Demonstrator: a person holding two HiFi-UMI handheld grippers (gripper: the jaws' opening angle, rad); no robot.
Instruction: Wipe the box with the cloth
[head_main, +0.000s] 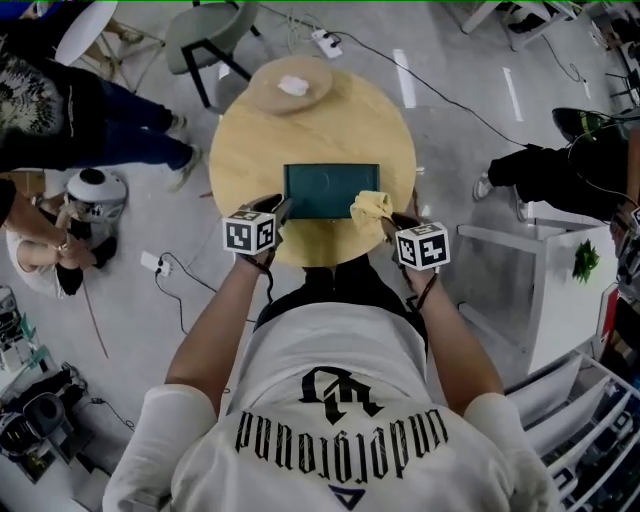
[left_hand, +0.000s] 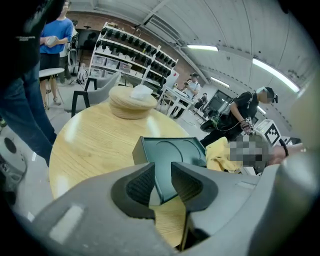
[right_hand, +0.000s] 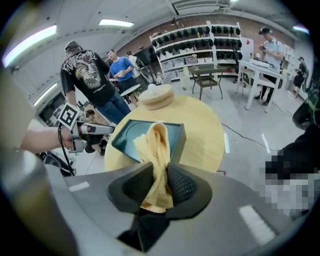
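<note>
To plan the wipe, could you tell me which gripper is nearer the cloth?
Right. The right gripper is shut on the cloth at the box's near right corner; the left gripper is open at its near left corner, clear of the cloth.

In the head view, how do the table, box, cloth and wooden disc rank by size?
1. table
2. box and wooden disc: they look about alike, and the disc lies farther off, so I won't rank them.
3. cloth
</note>
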